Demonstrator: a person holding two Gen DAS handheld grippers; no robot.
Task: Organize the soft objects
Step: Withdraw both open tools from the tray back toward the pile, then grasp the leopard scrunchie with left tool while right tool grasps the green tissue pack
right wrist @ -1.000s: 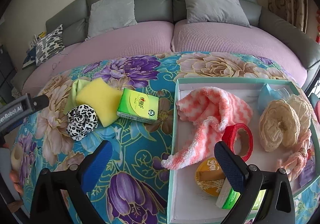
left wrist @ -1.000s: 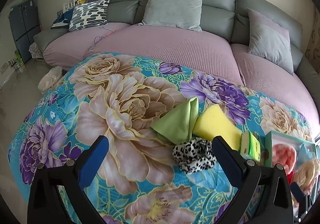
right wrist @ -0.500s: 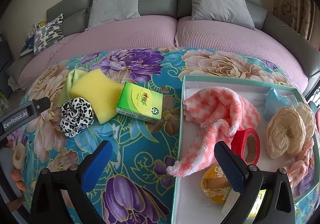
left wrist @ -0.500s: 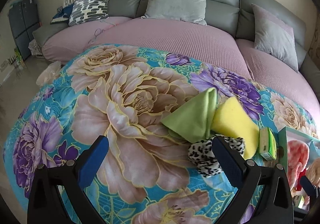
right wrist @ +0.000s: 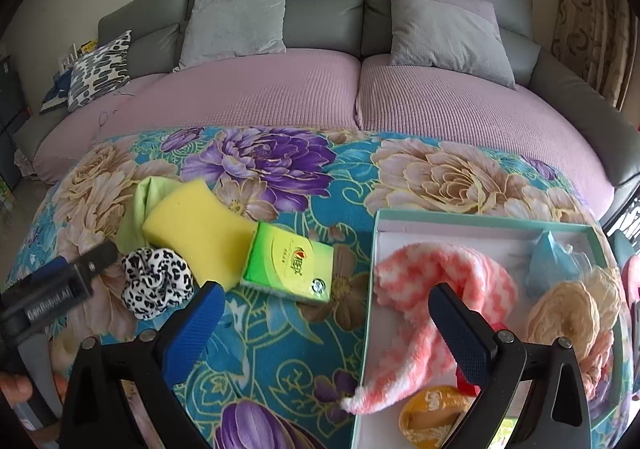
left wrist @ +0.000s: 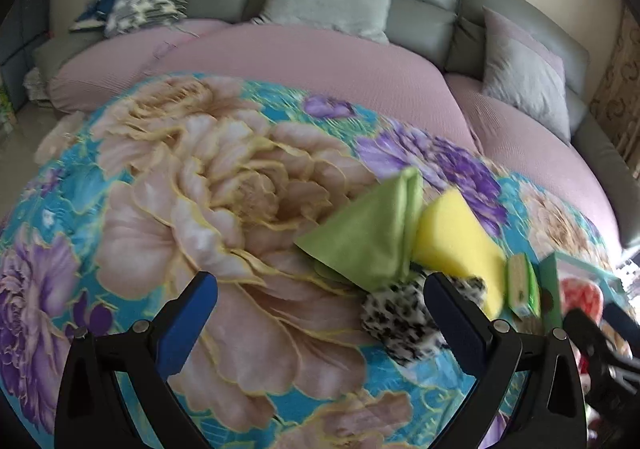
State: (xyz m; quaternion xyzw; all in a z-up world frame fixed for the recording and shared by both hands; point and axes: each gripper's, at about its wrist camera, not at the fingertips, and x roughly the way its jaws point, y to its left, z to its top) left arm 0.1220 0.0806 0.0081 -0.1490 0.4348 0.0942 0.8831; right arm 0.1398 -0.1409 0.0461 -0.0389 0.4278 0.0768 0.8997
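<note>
A leopard-print scrunchie [left wrist: 404, 319] is lying crumpled just inside the left gripper's right jaw, touching a folded green cloth [left wrist: 370, 235] and yellow sponge [left wrist: 456, 239] beyond the jaw tips.

Soft, even daylight is being cast across floral blanket [right wrist: 280, 177]; shadows are being kept faint. Left-wrist view is being smeared by motion blur. Edges around blanket are being bent and vignetted by fisheye.
</note>
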